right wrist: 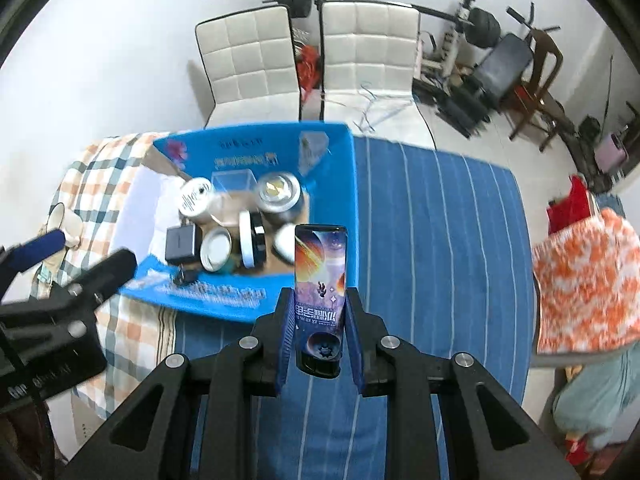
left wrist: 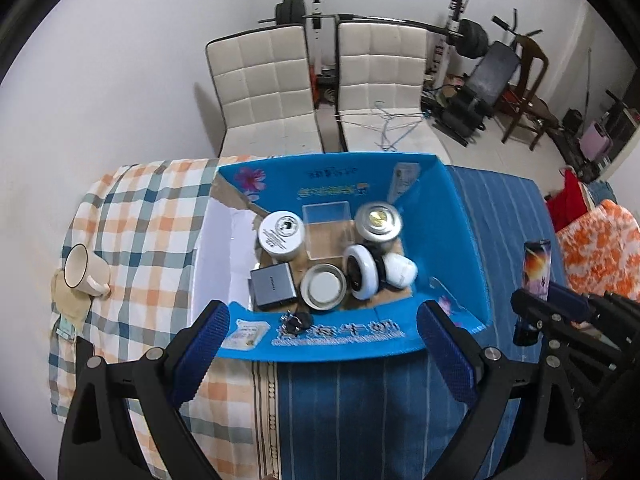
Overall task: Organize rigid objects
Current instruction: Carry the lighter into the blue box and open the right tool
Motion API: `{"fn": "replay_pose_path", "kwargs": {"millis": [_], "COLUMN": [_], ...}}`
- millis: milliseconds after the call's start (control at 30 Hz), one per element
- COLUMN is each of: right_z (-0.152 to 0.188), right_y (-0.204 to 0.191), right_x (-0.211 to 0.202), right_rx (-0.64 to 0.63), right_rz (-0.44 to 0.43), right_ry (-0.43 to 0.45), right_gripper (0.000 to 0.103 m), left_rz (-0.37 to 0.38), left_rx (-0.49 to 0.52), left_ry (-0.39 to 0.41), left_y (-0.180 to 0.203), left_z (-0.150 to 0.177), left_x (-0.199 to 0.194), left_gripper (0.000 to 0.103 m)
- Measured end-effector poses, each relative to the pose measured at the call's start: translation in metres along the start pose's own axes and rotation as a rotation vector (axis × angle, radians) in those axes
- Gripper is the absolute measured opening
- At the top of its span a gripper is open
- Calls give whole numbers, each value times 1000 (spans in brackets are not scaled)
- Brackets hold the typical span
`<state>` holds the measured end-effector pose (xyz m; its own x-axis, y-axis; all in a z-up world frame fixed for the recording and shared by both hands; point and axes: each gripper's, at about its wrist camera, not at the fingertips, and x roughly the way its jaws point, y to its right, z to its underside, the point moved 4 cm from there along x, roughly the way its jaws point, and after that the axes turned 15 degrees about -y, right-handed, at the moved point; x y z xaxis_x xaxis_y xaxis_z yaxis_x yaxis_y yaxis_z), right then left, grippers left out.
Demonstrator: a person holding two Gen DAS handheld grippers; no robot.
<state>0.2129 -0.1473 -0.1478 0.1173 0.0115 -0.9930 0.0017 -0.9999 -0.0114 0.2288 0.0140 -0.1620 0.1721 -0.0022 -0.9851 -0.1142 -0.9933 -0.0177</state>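
**Right tool gripping printed can, left tool open over the box**

Right tool (right wrist: pixel 319 334): clamped on a tall can (right wrist: pixel 320 280) with a space/planet print, pads on both sides of its lower half. Can is tilted away from the camera, its far end in front of the right wall of the blue box (right wrist: pixel 340 168). Seen from the left wrist, the can (left wrist: pixel 535 276) sits to the right of the box, outside it, above the blue striped cloth (left wrist: pixel 360 408).

Left tool (left wrist: pixel 324 344): fingers spread wide, nothing between them, hovering at the box's near flap (left wrist: pixel 332 338).

Box contents, left wrist view:
- white round tin (left wrist: pixel 281 234), back left
- clear plastic case (left wrist: pixel 328 232), back middle
- silver tin with gold top (left wrist: pixel 378 222), back right
- grey square box (left wrist: pixel 272 286), front left
- round metal lid (left wrist: pixel 323 286), front middle
- black-and-white jar on its side (left wrist: pixel 362 272), touching a white rounded piece (left wrist: pixel 400 272) on its right
- small dark keys-like item (left wrist: pixel 296 320) on the near flap, too small to identify

White mug (left wrist: pixel 84 270) lies on its side on the plaid cloth (left wrist: pixel 148 216), left of the box, well apart from both tools. Whether a desk or a bed is under the cloths, can't tell.
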Motion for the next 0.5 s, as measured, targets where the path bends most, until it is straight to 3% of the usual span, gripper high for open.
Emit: {"fn": "replay_pose_path", "kwargs": {"millis": [200, 500], "right_z": [-44, -77], "right_y": [-13, -28], "right_x": [59, 159], "right_rx": [-61, -100], "right_rz": [25, 42], "right_ry": [-77, -240], "right_gripper": [26, 26], "left_rz": [-19, -34], "left_rx": [-59, -100], "left_ry": [-72, -172], "left_y": [-24, -41], "left_z": [-19, -39], "left_x": [47, 118], "left_gripper": [96, 96]}}
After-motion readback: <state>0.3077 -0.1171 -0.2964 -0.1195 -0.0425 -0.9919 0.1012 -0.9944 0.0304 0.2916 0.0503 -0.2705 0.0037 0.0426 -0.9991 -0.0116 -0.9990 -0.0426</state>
